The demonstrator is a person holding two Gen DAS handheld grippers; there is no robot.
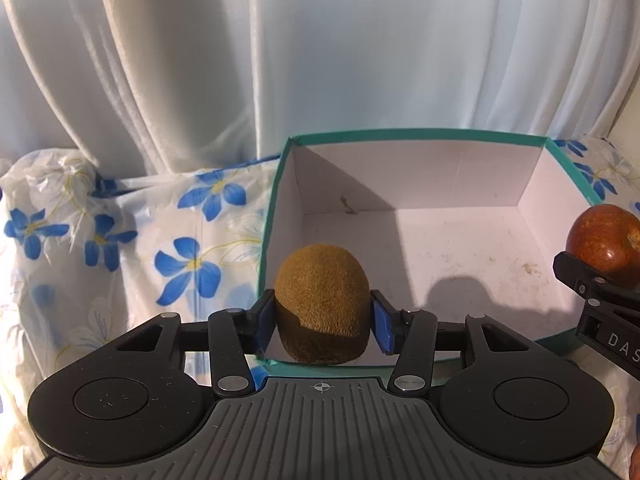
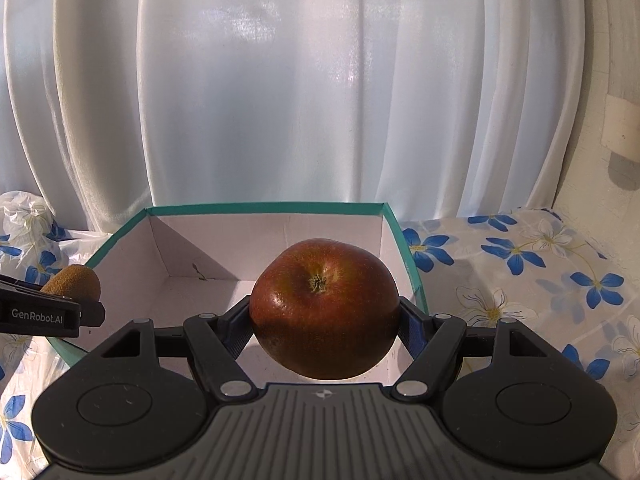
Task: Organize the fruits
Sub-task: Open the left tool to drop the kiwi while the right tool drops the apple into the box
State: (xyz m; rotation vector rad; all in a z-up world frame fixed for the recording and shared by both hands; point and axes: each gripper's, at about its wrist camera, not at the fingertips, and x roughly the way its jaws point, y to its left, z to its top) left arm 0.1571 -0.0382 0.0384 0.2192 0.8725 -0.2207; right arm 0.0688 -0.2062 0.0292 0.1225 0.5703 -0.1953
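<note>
Across the counter [image 2: 520, 280] lies a crinkled white plastic cover printed with blue flowers, and behind it pale curtains [image 2: 280, 100] hang in long folds across the whole back of the room, lit from behind. On the cover sits an open box [image 1: 276, 184] with a teal rim and a white, slightly stained inside, holding nothing that I can see. My left claw [image 1: 322, 320] grips a brown fuzzy kiwi [image 1: 320, 300] between its blue pads [image 1: 382, 326], closed only as far as the fruit allows, over the box's near left corner. My right claw [image 2: 325, 320] is clamped wider around a dark red apple [image 2: 324, 308], its stem end facing the camera, above the near part of the box. From the left wrist I see the apple [image 1: 604, 236] only at the right edge, with part of the right claw beneath it. From the right wrist I get the kiwi [image 2: 76, 280] at the left edge, the lettering "GenRobot.AI" on the left claw's side, and a white fitting [image 2: 622, 132] on the right-hand wall, which the left view misses.
</note>
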